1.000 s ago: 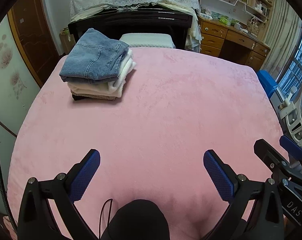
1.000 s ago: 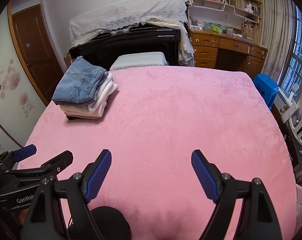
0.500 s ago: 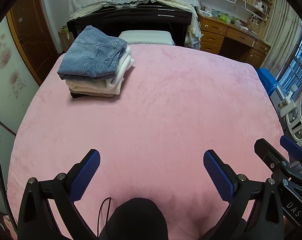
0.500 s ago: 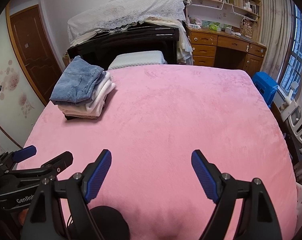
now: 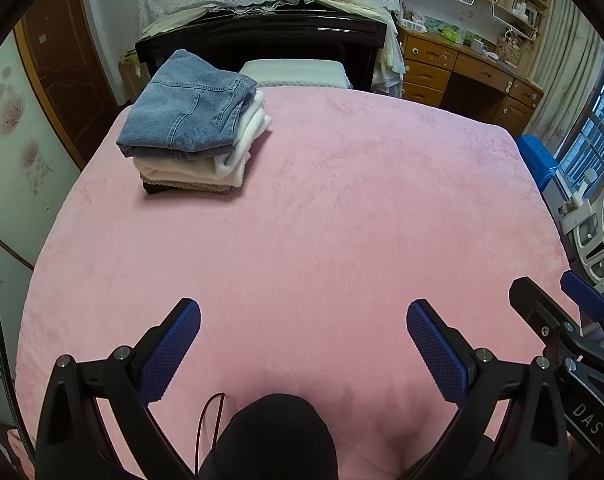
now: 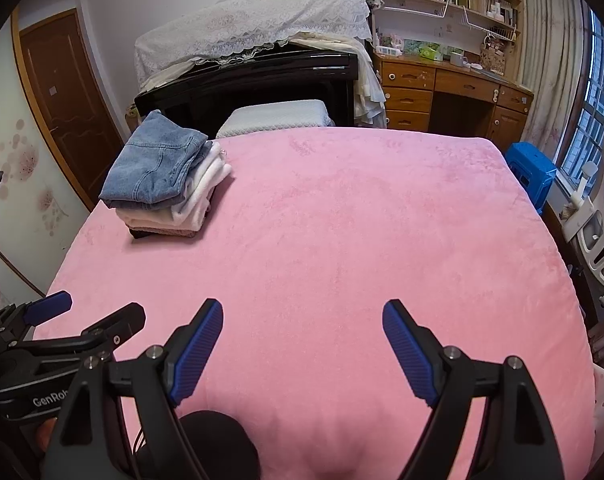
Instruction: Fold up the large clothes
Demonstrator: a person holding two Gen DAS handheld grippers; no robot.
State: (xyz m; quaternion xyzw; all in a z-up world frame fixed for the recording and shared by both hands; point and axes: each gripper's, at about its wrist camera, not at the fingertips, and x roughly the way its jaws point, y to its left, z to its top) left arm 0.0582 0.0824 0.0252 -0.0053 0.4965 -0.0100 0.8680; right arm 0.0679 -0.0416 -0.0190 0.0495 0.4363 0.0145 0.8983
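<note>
Door: a brown wooden door [image 6: 63, 108] stands at the far left, beyond the bed's corner.
Clothes stack: a pile of folded clothes [image 5: 193, 128] [image 6: 163, 186] sits on the far left part of the bed, near the headboard end and well apart from both grippers.
Top of stack: folded blue jeans [image 5: 185, 110] lie on top, over white and cream pieces, with a dark piece at the very bottom.
Left gripper: the left gripper [image 5: 304, 320] hovers over the near edge of the bed, its blue pads [image 5: 169, 350] spread wide with nothing between them; in the right wrist view it shows at the lower left [image 6: 87, 314], also spread.
Bed cover: a pink plush blanket [image 5: 322, 208] covers the whole mattress, lying flat and smooth.
Pillow: a white pillow [image 6: 275, 118] rests against the black headboard [image 6: 253, 80], just right of the stack.
Right gripper: the right gripper [image 6: 303, 318] hangs beside the left one over the near edge, fingers far apart and holding nothing.
Desk: a wooden desk with drawers [image 6: 442, 96] stands beyond the bed's far right corner.
Stool: a blue plastic stool [image 6: 532, 172] stands by the bed's right side.
</note>
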